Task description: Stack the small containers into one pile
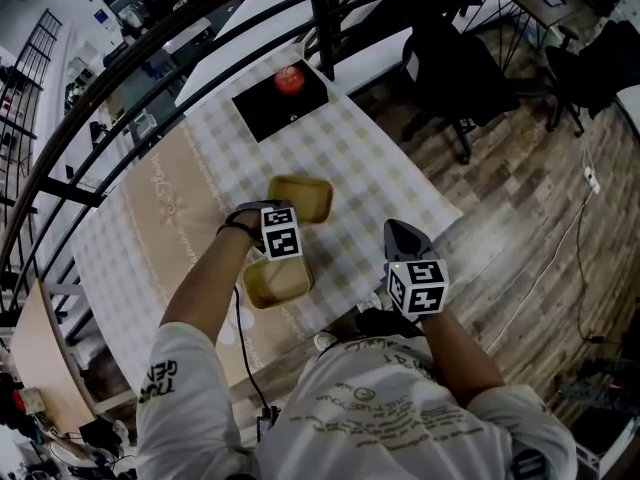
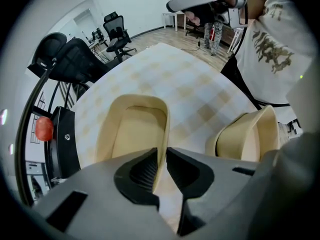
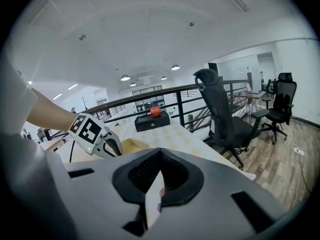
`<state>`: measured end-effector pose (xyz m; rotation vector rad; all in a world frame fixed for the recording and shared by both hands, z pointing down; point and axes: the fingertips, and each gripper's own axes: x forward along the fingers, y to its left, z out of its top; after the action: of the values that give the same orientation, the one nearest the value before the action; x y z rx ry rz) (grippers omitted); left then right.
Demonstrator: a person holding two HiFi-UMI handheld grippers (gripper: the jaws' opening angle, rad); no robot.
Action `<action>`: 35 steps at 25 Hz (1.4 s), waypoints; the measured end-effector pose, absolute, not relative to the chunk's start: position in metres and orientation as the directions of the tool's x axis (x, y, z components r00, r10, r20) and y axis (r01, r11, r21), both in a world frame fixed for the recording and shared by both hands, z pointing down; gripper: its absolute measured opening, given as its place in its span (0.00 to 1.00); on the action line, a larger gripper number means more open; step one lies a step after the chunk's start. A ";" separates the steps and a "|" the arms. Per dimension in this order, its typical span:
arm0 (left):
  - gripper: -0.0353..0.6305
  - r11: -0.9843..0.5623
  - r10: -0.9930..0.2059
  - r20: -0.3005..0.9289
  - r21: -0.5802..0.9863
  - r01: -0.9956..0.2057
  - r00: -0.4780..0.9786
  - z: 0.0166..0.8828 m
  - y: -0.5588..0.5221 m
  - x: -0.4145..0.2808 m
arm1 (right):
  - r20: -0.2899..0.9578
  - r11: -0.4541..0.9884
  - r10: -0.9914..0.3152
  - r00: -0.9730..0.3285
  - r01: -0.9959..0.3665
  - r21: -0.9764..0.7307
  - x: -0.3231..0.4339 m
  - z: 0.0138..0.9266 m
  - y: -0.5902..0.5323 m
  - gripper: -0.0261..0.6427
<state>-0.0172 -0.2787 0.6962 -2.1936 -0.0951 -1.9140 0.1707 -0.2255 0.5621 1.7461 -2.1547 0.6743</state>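
Two tan small containers are on the checked cloth. The far container (image 1: 303, 197) (image 2: 131, 129) has its side wall pinched between the jaws of my left gripper (image 1: 284, 211) (image 2: 161, 165), which is shut on it; whether it rests on the cloth or hangs just above it is unclear. The near container (image 1: 275, 281) (image 2: 248, 135) lies close beside the left gripper, toward the person. My right gripper (image 1: 399, 234) (image 3: 159, 176) is shut and holds nothing, out past the table's right edge. From there it sees the left gripper (image 3: 96, 136) and a bit of tan container (image 3: 128, 145).
A black box (image 1: 283, 104) (image 2: 65, 139) with a red round object (image 1: 290, 79) (image 3: 156, 111) stands at the table's far end by a black railing (image 1: 200, 30). Office chairs (image 1: 455, 73) stand on the wood floor to the right. The table edge (image 1: 420, 238) is near the right gripper.
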 end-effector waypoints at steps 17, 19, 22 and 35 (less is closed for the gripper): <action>0.09 -0.957 -0.289 0.926 -0.268 -0.114 0.243 0.626 -0.291 -0.061 | 0.471 0.186 -0.846 -0.250 -0.966 -0.178 0.152 0.550 -0.205 0.03; 0.09 -0.947 -0.316 0.916 -0.290 -0.136 0.247 0.612 -0.280 -0.073 | 0.464 0.201 -0.845 -0.265 -0.962 -0.183 0.143 0.547 -0.203 0.03; 0.09 -0.932 -0.359 0.903 -0.333 -0.144 0.234 0.594 -0.258 -0.091 | 0.452 0.232 -0.842 -0.295 -0.954 -0.191 0.126 0.542 -0.200 0.03; 0.09 -0.910 -0.397 0.874 -0.337 -0.240 0.280 0.561 -0.153 -0.117 | 0.394 0.381 -0.813 -0.428 -0.904 -0.194 0.046 0.514 -0.173 0.03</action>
<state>-0.1170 -0.1525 0.5608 -2.3991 0.6016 -1.7022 0.0457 -0.1729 0.5144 1.5273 -2.4076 0.5636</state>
